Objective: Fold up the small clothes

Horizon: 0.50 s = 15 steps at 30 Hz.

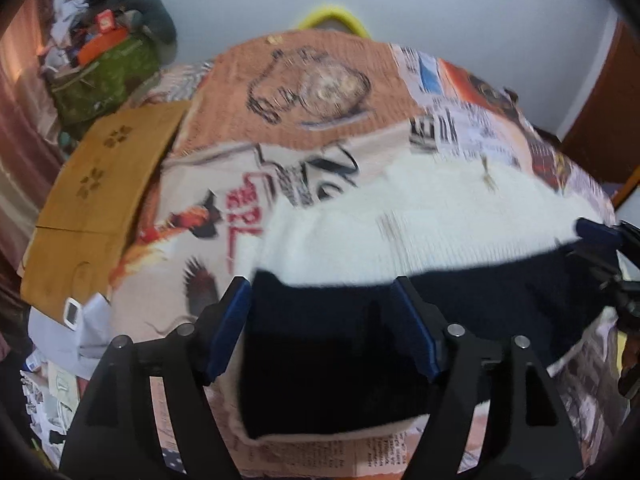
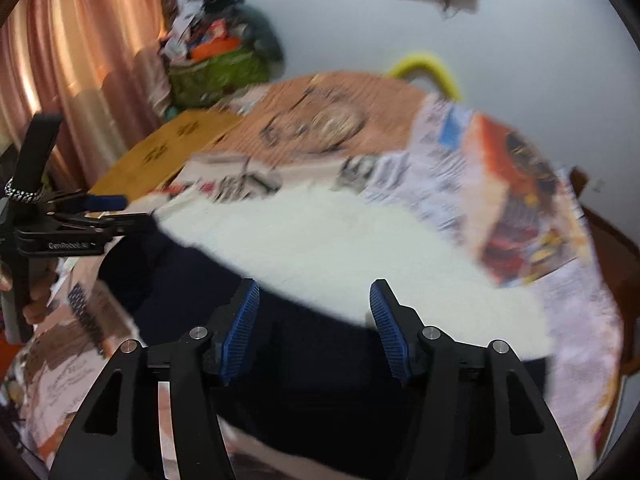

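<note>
From the left wrist view, the left gripper (image 1: 320, 328) hung with its jaws apart over the dark navy part of the garment (image 1: 340, 352), pads not pressing it; the garment's white part (image 1: 400, 228) spread beyond on the newspaper-covered table (image 1: 304, 92). Motion blur smeared the print, and the right gripper (image 1: 608, 248) was cut off at the frame's right edge. From the right wrist view, the right gripper (image 2: 314, 328) also stood open above the navy cloth (image 2: 312, 380), which lay flat, seemingly folded over the white (image 2: 320, 240). The left gripper (image 2: 108, 210) showed side-on at the left, its jaw gap unreadable there.
</note>
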Each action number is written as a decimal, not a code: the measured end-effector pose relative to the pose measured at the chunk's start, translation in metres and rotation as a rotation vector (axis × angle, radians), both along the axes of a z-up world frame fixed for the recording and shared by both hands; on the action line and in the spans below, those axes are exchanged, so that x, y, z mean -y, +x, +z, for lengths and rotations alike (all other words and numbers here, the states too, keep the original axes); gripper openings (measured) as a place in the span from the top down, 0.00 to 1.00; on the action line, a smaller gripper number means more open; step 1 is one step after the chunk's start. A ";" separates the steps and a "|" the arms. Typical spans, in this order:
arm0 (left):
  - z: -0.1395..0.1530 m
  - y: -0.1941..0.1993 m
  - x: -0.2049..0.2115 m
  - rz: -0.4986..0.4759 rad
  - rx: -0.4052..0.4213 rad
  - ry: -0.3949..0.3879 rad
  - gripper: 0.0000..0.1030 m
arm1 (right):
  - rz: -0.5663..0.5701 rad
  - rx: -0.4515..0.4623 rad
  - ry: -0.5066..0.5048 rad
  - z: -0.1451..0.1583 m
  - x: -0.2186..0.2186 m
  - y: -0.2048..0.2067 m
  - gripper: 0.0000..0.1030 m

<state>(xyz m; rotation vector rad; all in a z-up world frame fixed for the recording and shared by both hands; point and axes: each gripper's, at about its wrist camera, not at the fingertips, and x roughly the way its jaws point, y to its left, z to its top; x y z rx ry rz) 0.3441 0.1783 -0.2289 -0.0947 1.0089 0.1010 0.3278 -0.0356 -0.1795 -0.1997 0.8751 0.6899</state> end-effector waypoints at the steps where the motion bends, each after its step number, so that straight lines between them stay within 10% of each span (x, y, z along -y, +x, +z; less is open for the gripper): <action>1: -0.009 0.001 0.004 -0.007 -0.024 0.009 0.30 | 0.012 -0.024 -0.008 -0.007 -0.007 -0.001 0.48; 15: -0.040 -0.024 -0.003 -0.004 -0.082 0.146 0.19 | -0.030 -0.098 -0.063 -0.037 0.035 -0.011 0.48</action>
